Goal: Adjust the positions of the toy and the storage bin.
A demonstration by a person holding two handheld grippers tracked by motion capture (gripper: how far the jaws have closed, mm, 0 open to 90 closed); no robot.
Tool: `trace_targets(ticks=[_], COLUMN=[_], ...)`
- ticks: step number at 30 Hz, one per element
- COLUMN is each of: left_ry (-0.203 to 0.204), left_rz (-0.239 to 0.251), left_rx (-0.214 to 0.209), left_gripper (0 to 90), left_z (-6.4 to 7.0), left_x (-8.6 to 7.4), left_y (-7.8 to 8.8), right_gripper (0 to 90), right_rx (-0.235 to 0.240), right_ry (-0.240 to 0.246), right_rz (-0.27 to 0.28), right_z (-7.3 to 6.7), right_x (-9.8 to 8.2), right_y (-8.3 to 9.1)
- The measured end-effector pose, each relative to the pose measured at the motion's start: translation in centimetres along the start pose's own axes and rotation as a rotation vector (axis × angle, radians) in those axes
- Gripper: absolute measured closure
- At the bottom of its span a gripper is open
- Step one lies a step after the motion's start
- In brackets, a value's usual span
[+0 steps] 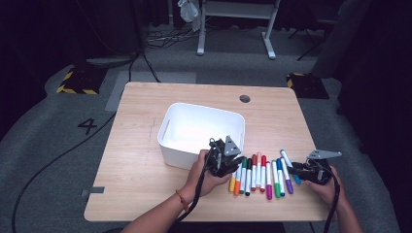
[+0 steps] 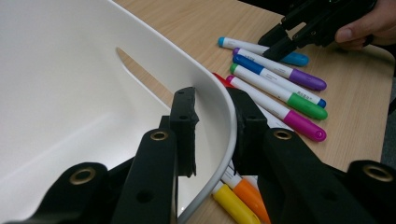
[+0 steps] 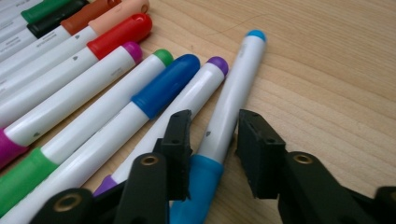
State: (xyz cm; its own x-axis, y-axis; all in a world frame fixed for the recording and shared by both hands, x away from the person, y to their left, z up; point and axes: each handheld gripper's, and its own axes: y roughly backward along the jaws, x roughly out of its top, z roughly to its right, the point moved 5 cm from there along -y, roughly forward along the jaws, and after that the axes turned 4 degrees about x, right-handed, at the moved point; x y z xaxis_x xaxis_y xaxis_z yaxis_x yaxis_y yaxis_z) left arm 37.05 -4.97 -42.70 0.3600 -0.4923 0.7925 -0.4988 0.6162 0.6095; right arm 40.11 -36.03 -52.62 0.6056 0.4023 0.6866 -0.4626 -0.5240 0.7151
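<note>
Left claw [image 2: 212, 128]: narrow, jaws clamped astride the rim of the white bin [image 2: 70, 93], one inside and one outside. Markers [image 1: 260, 174]: a row flat on the table [image 1: 136, 165], just right of the bin. Right claw [image 3: 212, 140]: narrow, jaws either side of the light-blue marker [image 3: 233, 100], contact unclear.

Bright lit table, dark surroundings, soft shadows, near foreground blurred

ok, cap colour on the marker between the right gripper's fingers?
Light blue. The marker has a white barrel with a light blue cap and end; clearest in the right gripper view.
</note>
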Motion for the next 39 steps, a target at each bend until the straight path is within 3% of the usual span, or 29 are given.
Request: trace_targets(ticks=[5, 9, 13, 16, 18, 21, 25, 28, 31, 33, 35, 39], left_ry=[0.002, -0.003, 0.01, 0.019, -0.013, -0.043, -0.117, -0.184, -0.213, -0.202, -0.17, -0.148], left_rz=[0.01, 0.02, 0.053, 0.101, 0.132, 0.156, 0.155, 0.138, 0.098, 0.079, 0.031, -0.085], left_rx=[0.0, -0.026, 0.003, -0.015, -0.018, -0.056, -0.02, -0.041, -0.039, -0.038, -0.048, 0.007], left_gripper=[72.8, 62.6, 53.4, 41.8, 34.8, 24.9, 18.9, 18.9, 19.9, 19.5, 19.5, 18.3], left_z=[0.1, 0.1, -0.8, -1.5, -1.9, -2.0, -2.1, -1.7, -1.4, -1.5, -2.1, -4.0], left_x=[0.6, 0.6, 0.2, -0.1, -0.5, -1.2, -2.9, -5.1, -7.3, -8.7, -10.7, -13.9], left_y=[-0.8, -0.7, 0.5, 2.1, 3.6, 5.3, 7.2, 8.4, 8.8, 8.8, 8.2, 6.7], right_gripper=[73.7, 73.9, 73.2, 71.8, 71.6, 72.1, 73.6, 74.3, 74.4, 74.5, 74.5, 74.5], right_rx=[-0.05, -0.074, -0.066, -0.06, -0.055, -0.043, -0.042, -0.065, -0.07, -0.063, -0.053, -0.037], right_ry=[0.008, 0.025, 0.032, 0.033, 0.033, 0.02, 0.023, 0.037, 0.042, 0.041, 0.036, 0.026], right_rz=[0.014, 0.022, 0.028, 0.024, 0.021, 0.029, 0.039, 0.036, 0.038, 0.042, 0.053, 0.067], right_z=[0.4, 0.5, 0.6, 0.6, 0.7, 0.9, 1.0, 1.0, 1.0, 1.1, 1.2, 1.3], right_x=[0.0, 0.1, 0.0, -0.1, -0.2, -0.3, -0.3, -0.1, -0.1, -0.1, 0.0, 0.1], right_y=[-0.1, -0.2, -0.2, 0.0, 0.1, 0.1, 0.1, 0.0, -0.1, -0.1, -0.2, -0.1])
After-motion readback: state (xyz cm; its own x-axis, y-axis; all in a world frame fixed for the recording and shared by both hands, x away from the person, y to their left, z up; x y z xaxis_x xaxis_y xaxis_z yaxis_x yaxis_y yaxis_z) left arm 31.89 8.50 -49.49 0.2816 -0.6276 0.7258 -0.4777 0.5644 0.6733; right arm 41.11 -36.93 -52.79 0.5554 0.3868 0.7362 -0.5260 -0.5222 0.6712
